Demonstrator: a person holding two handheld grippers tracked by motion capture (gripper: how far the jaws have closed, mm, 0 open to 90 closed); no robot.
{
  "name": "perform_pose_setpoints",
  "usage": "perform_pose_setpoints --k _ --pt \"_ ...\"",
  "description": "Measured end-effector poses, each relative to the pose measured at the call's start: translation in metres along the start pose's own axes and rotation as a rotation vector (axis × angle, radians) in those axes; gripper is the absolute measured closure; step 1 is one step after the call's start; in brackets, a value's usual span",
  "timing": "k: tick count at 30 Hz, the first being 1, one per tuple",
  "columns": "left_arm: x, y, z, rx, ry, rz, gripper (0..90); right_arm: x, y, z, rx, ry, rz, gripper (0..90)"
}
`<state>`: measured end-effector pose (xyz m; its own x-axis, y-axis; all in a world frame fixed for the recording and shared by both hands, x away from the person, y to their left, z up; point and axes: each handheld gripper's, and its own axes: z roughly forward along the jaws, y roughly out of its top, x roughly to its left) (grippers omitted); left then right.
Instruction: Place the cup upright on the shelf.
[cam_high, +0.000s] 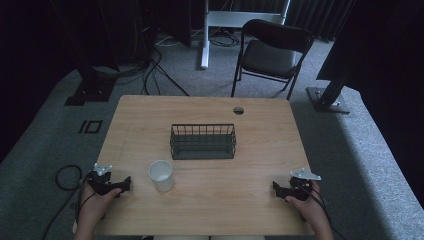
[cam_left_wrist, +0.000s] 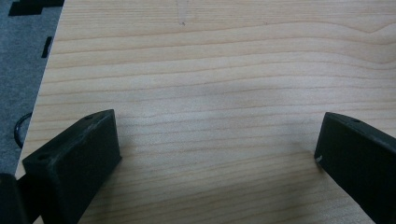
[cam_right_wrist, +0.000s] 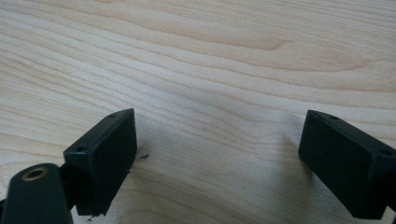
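So the surface here is a light wooden rectangular table (cam_high: 250, 200) with clear wavy grain and a small round cable hole (cam_high: 238, 110) close to the far edge, a bit right of centre. Pretty much in the middle sits a dark green wire basket (cam_high: 203, 141), long side running parallel to the near edge. The white plastic cup (cam_high: 161, 175) stands upright toward the near-left part of the table, just in front of the basket's left end but not touching it.

The left black two-jaw gripper (cam_high: 127, 183) rests by the near-left corner, near the cup with a gap between them. In the left gripper view its jaws are spread wide over bare wood, nothing in between. The right black two-jaw gripper (cam_high: 275, 187) is over by the near-right corner, well apart from the cup, and the right gripper view shows the same deal: jaws wide apart, only wood grain between them.

The room's pretty dim. There's grey carpet (cam_high: 360, 150) all around, a black folding chair (cam_high: 270, 55) beyond the far edge, a white stand leg (cam_high: 205, 45) next to it, loose black cables (cam_high: 155, 70) on the floor, and dark curtains at the back.
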<state>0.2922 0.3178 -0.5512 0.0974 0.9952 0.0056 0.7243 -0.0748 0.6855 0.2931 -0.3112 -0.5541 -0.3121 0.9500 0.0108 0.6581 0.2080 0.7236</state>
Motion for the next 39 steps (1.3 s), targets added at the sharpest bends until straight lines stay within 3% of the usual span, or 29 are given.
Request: perform_pose_setpoints --k 27,39 --pt "0.0 0.0 0.0 0.0 0.0 0.0 0.3 -0.001 0.001 0.0 0.001 0.005 -0.007 11.0" --pt "0.0 0.0 0.0 0.0 0.0 0.0 0.3 0.01 0.011 0.0 -0.01 0.037 -0.03 13.0"
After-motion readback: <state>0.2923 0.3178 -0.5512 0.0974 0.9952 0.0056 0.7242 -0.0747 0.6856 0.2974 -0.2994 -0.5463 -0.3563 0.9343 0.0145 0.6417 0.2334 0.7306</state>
